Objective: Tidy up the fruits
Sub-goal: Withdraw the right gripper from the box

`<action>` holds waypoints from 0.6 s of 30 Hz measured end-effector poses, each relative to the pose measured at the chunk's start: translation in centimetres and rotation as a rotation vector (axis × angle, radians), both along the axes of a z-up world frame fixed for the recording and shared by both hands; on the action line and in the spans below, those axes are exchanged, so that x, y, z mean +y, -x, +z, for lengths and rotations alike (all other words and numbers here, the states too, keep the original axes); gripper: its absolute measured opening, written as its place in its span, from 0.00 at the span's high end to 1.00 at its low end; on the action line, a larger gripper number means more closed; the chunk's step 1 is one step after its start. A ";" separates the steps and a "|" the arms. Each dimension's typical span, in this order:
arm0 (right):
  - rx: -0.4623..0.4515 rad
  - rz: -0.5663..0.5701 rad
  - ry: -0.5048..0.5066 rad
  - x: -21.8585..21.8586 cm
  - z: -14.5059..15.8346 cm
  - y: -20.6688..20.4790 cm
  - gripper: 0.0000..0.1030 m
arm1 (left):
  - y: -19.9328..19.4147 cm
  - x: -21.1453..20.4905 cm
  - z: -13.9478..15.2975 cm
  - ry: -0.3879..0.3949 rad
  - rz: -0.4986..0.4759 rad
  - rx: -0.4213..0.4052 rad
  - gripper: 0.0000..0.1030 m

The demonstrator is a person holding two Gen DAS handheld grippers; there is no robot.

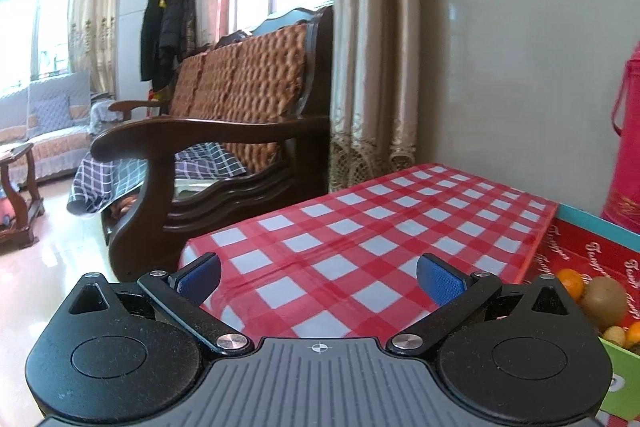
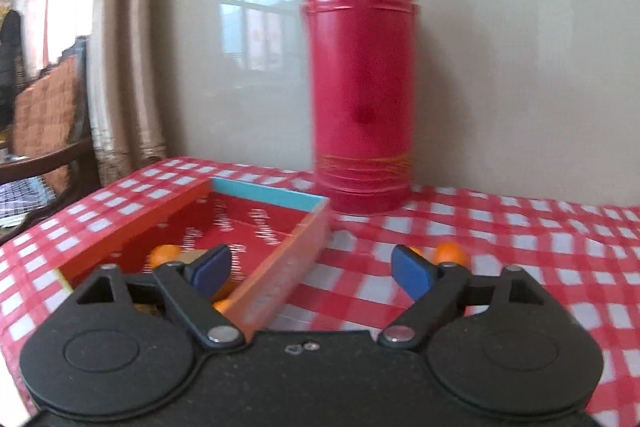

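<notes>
White cursive script runs over the red floor of the box (image 2: 256, 223), too blurred to read. The box is shallow cardboard with orange side walls and a teal far wall; its long axis runs away from the right camera. It lies on the worktop (image 1: 360, 227), under glossy red-and-white checked cloth. Inside sit round oranges (image 1: 572, 281) and a fuzzy brown kiwi (image 1: 604, 301); another orange (image 2: 452, 253) lies on the cloth outside. The left gripper (image 1: 318, 277) and right gripper (image 2: 312, 269) stand open, blue-padded fingers empty. A ribbed red flask (image 2: 362, 79) stands upright behind.
</notes>
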State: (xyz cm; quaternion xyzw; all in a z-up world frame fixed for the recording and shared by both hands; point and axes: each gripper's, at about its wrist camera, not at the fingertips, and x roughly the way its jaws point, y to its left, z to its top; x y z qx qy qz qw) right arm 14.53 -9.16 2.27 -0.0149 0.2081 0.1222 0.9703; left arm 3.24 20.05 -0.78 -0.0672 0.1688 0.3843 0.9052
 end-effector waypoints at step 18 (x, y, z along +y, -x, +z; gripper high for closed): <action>-0.003 -0.416 0.012 -12.1 -0.6 2.1 0.06 | -6.4 -17.8 5.8 -0.177 -0.631 0.029 0.00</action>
